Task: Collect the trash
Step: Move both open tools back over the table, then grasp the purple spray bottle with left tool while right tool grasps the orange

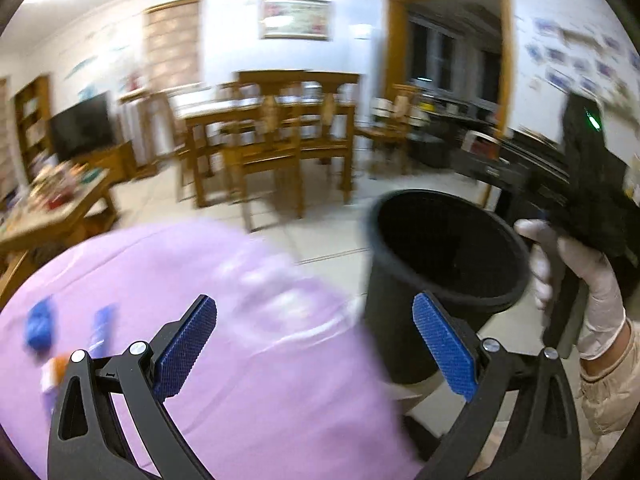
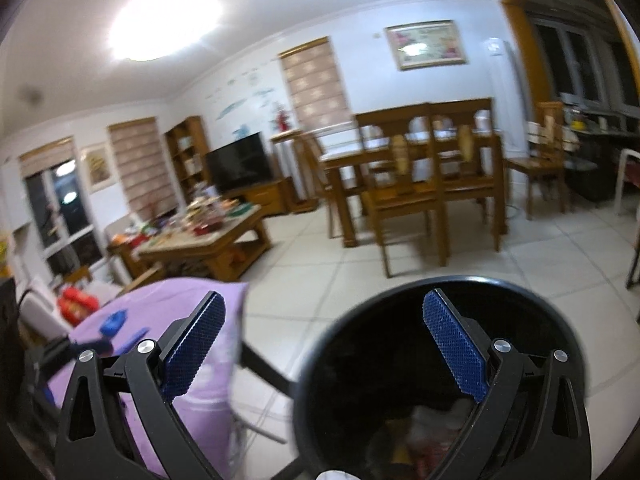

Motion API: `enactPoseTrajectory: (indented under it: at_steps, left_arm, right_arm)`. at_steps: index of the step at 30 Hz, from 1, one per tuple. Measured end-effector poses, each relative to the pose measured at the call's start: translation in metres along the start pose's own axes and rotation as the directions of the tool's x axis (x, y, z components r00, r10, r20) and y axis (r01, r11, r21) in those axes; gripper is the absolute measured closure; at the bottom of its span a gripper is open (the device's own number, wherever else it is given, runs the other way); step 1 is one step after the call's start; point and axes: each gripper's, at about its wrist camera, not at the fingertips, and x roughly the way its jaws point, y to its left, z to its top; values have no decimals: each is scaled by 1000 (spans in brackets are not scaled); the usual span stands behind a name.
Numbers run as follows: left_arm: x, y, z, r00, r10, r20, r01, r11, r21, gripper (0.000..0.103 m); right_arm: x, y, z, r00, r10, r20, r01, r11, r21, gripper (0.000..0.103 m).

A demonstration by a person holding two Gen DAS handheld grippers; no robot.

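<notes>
A: Left tool (image 1: 315, 348) hangs with its blue pads spread wide and nothing between them, above a worktop (image 1: 248, 380) draped in a lilac cloth. Right tool (image 2: 324, 348) is likewise spread wide and empty.

B: And the bin?

A: Black bin (image 1: 440, 276) stands on the tiled floor just to the right of the left tool, beside the worktop's edge. From the right wrist view the bin (image 2: 520, 292) sits directly under that tool's right finger, its mouth open upward.

B: Anything inside?

A: Crumpled trash (image 2: 424, 436) lies at the bottom, pale and reddish scraps; blur hides what they are.

B: What remains on the cloth?

A: To the far left of the left tool lie a blue wad (image 1: 38, 326), a blue strip (image 1: 102, 330) and an orange-and-white scrap (image 1: 54, 372), all smeared by motion.

B: Who is holding the right tool?

A: White-gloved hand (image 1: 576, 280) grips its black handle, to the right of the bin in the left wrist view.

B: And beyond?

A: Ahead of both tools stand a wooden dining table with chairs (image 2: 416, 176) and a cluttered coffee table (image 2: 200, 232).
</notes>
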Motion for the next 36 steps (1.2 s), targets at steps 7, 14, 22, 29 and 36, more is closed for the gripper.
enactPoseTrajectory:
  at_steps: [7,14,22,29,36]
  left_arm:
    - [-31,117,-36,958,258,-128,-278,944,-178,5]
    - [-23,189,-63,929,244,-278,-326,895,-303,11]
    - [-1,202,-74,910,237,-340,-328,913,-242,25]
    - [-14,227,-78,900,284,-330,-368,901,-230,76]
    - [-34,246,-76,908,327,-260,-401,859,-320,79]
  right_arm:
    - [24,74,-2,988,136,-69,-141,987,-76,5]
    - [45,158,-8,951,254,-173,-286,939,-190,5]
    - [78,251,-16,894,332,-301,-415,867,-277,10]
    - [111,317,-26,840,368,-398,-506,797,-330,24]
    - [158,378,-42,781,351,-517,-565,749,-345,45]
